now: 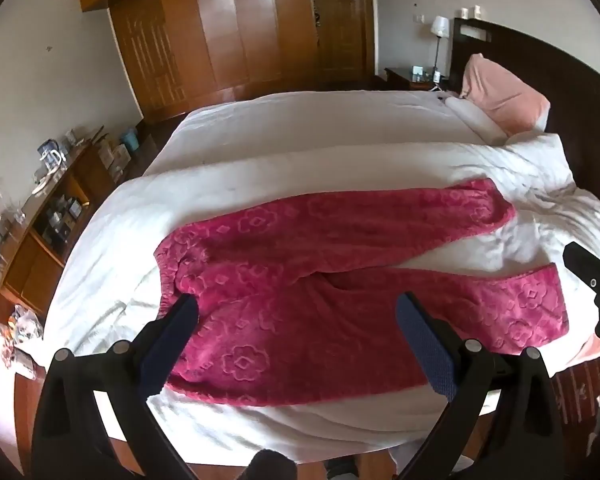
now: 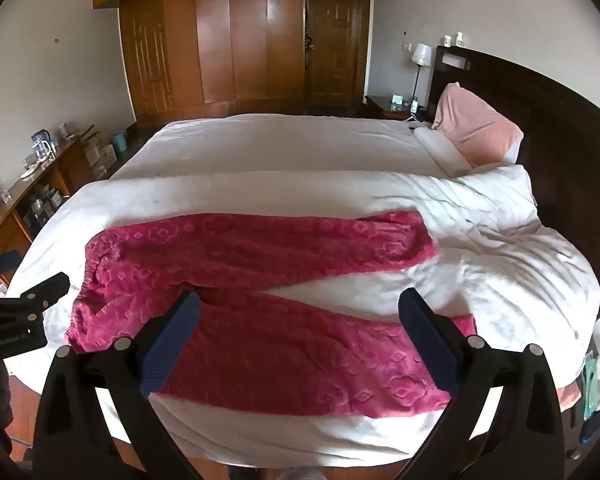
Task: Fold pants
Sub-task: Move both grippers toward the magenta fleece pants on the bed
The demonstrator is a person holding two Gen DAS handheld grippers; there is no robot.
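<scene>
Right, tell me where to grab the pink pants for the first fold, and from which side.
The pants lie flat on the bed, legs apart, waistband left. Probably take the near leg: left gripper on its waistband corner, right gripper on its cuff, both coming in from the near bed edge, then lift it over the far leg.
</scene>
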